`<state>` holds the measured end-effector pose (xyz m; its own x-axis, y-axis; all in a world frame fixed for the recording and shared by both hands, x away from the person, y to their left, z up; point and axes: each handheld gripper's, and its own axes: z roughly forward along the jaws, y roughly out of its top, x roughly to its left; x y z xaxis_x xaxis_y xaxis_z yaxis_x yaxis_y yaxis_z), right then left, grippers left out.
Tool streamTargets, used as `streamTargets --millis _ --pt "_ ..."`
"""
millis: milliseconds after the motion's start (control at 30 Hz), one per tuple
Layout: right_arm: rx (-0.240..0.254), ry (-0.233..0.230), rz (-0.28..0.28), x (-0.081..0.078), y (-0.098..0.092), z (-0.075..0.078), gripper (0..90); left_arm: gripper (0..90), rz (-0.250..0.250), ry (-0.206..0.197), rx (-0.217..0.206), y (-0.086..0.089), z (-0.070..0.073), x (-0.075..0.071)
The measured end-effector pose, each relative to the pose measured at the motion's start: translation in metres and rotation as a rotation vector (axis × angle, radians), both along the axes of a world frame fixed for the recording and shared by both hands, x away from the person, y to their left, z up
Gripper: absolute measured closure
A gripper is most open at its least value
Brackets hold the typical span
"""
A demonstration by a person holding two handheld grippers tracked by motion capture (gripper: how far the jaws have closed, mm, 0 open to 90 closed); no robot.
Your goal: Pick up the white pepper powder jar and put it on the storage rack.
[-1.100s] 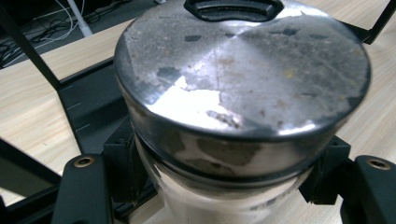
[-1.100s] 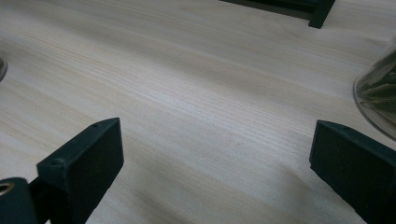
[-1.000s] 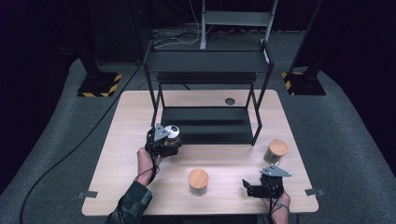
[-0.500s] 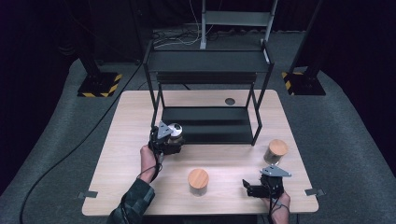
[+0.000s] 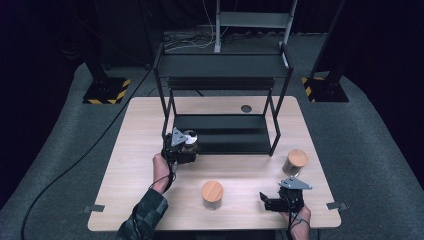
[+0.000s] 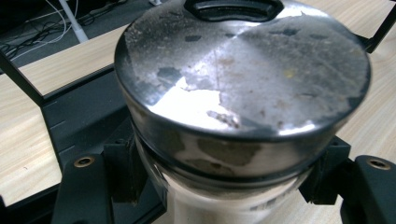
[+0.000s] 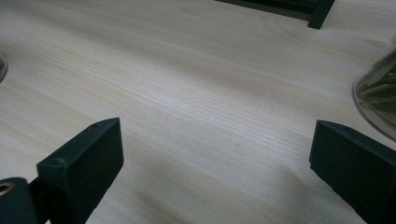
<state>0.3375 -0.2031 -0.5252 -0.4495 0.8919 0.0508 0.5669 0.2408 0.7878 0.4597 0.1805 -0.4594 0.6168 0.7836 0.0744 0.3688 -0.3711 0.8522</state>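
Currently, L to R: left claw point(image 5: 189, 144) clamped on a metal-lidded jar point(image 6: 243, 93), jaws either side of the glass body just below the lid; jar held at front-left corner of the black rack point(image 5: 222, 80), near its lower shelf. Wooden-lidded jar point(image 5: 212, 194) stands on the counter point(image 5: 130, 150) at centre front, apart from both claws. Right claw point(image 5: 272, 202) sits low over the counter at front right, jaws wide apart, nothing betw. them. Second wooden-lidded jar point(image 5: 295, 162) stands just behind it, w/ dark leafy contents.
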Motion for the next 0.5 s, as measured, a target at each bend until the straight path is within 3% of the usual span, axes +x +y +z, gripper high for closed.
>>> streamTargets --millis 500 --pt "0.0 0.001 -0.001 0.0 0.0001 0.0 1.7 30.2 0.001 0.001 -0.007 -0.002 -0.0005 0.0062"
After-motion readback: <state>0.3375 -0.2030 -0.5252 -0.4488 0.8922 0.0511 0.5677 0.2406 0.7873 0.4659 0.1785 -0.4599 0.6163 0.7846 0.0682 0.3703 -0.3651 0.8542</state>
